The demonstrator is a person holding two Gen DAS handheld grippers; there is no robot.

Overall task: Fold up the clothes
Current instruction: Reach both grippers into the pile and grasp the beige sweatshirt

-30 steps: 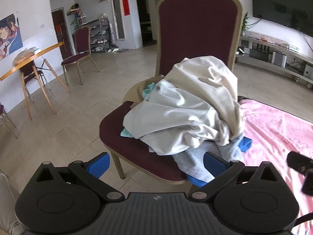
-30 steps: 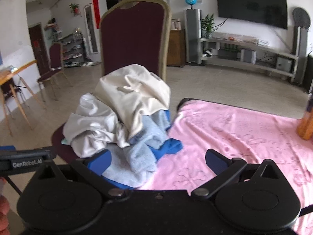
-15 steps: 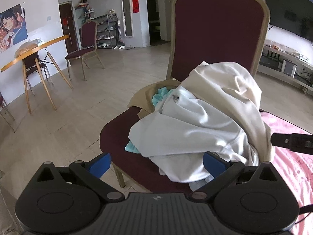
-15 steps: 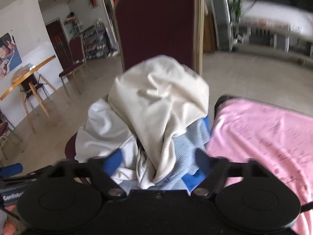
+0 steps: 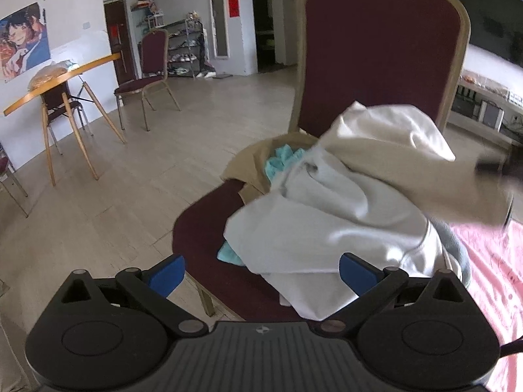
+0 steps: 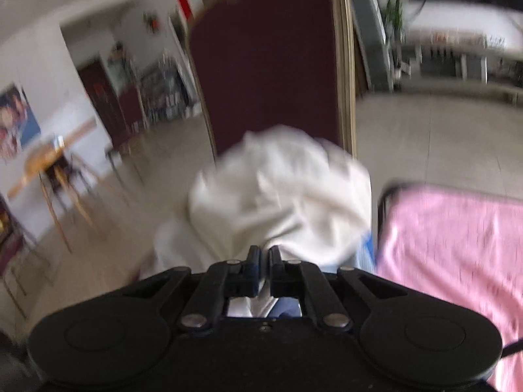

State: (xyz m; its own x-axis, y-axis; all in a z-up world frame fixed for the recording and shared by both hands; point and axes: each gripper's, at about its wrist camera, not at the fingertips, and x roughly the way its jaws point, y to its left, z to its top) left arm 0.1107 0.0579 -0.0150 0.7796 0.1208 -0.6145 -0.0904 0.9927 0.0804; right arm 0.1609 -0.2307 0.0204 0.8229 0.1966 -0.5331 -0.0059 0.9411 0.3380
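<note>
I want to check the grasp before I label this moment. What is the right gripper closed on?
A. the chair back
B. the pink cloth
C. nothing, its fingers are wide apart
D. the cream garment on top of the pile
D: the right gripper has its fingers nearly together, pinching the cream garment on the pile.

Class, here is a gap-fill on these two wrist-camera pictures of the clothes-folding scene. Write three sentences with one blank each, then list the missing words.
1. The pile of clothes lies on the seat of a dark red ____.
2. The right gripper is shut on the ____ garment on top of the pile.
3. The left gripper has its fingers ____, with nothing between them.
4. The cloth spread to the right of the pile is ____ in colour.

Missing words: chair; cream; open; pink
</note>
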